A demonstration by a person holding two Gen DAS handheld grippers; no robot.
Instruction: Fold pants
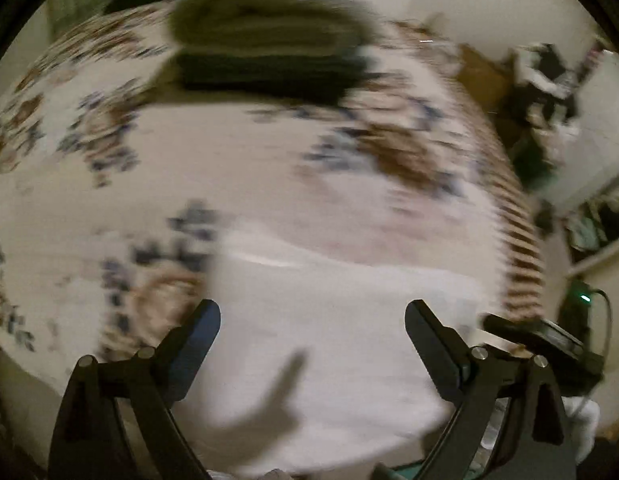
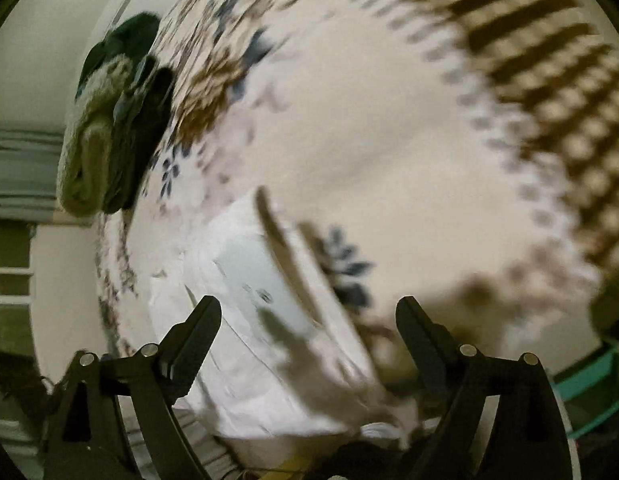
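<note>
White pants lie folded flat on a floral bedspread, near the bed's front edge. My left gripper is open and empty, hovering above the white fabric. In the right wrist view the same white pants lie below my right gripper, which is open and empty above them. Both views are blurred by motion.
A stack of folded olive and dark garments sits at the far side of the bed, also seen in the right wrist view. The bedspread has a brown striped border. Clutter and shelves stand beyond the bed's right edge.
</note>
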